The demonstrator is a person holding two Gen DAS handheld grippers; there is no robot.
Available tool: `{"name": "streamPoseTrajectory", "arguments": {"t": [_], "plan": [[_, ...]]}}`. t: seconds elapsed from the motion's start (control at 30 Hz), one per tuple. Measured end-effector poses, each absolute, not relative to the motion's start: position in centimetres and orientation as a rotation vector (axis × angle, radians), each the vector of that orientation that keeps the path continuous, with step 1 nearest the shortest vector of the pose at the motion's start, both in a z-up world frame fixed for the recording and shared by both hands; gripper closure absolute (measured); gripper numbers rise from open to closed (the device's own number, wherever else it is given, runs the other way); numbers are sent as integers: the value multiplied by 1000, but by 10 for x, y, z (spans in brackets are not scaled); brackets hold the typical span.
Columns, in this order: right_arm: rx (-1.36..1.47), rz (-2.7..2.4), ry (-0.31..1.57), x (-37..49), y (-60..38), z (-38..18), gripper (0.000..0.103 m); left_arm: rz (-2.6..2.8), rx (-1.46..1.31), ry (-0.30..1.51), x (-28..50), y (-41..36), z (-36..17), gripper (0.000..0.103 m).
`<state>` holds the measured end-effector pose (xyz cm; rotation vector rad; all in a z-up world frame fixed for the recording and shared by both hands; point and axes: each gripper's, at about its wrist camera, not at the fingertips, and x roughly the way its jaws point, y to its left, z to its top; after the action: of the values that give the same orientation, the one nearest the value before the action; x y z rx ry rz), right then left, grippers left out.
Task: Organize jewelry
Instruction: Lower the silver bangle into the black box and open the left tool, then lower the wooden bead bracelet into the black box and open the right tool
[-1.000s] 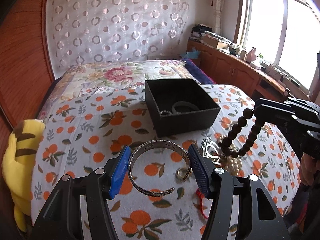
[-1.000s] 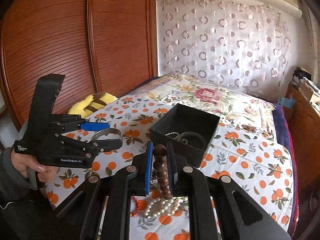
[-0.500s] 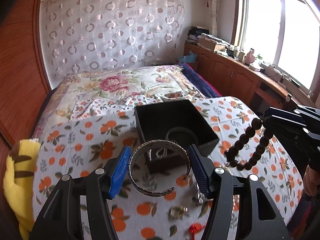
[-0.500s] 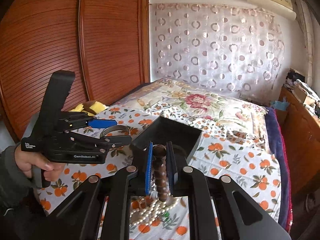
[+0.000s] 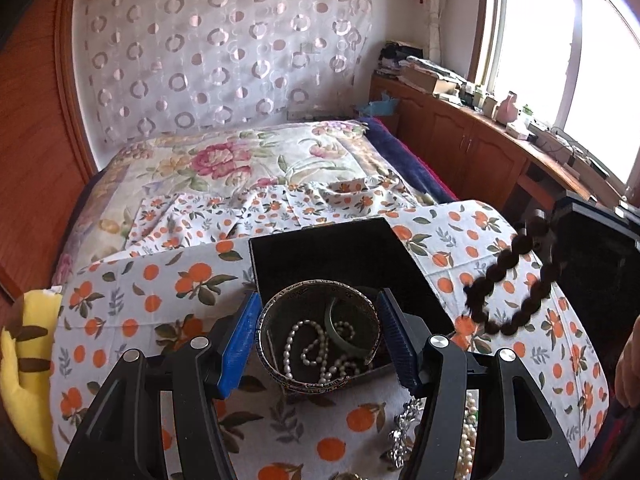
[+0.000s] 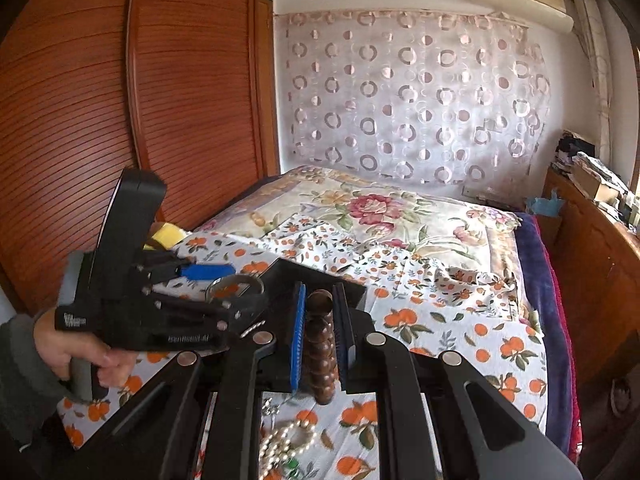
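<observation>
My left gripper [image 5: 318,320] is shut on a silver engraved cuff bangle [image 5: 316,283], held flat between the blue pads above the near end of the black box [image 5: 332,248]. Inside the box lie a pearl string [image 5: 298,344] and a green bangle [image 5: 340,334]. In the right wrist view my right gripper [image 6: 320,300] is shut on a brown wooden bead bracelet [image 6: 320,356], which hangs down between the pads. The same bracelet [image 5: 512,292] dangles blurred to the right of the box. The left gripper [image 6: 232,288] and its bangle [image 6: 236,277] sit at the box's [image 6: 316,276] left corner.
Loose pearls [image 6: 288,440] and a silver ornament [image 5: 402,432] lie on the orange-print sheet [image 5: 160,288] in front of the box. A yellow plush [image 5: 24,360] sits at the bed's left edge. A wooden wardrobe [image 6: 120,120] stands left, a cluttered cabinet [image 5: 480,148] right under the window.
Both grippers moved forward toward the black box. The silver bangle went from over the sheet to over the box's near end. The bead bracelet came closer beside the box and swings.
</observation>
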<state>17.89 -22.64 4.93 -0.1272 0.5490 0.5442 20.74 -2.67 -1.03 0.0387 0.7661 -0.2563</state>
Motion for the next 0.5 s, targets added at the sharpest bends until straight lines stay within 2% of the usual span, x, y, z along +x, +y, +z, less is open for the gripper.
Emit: {"name": "streamPoseTrajectory", "arguments": {"t": [0.17, 0.27, 0.5], "plan": [[-109, 536, 562, 195, -225, 53, 88, -248, 43, 757, 208, -28, -10, 46], [-115, 533, 561, 203, -220, 56, 88, -246, 40, 740, 203, -26, -6, 40], [-119, 541, 574, 218, -206, 51, 88, -243, 34, 702, 178, -12, 3, 39]]}}
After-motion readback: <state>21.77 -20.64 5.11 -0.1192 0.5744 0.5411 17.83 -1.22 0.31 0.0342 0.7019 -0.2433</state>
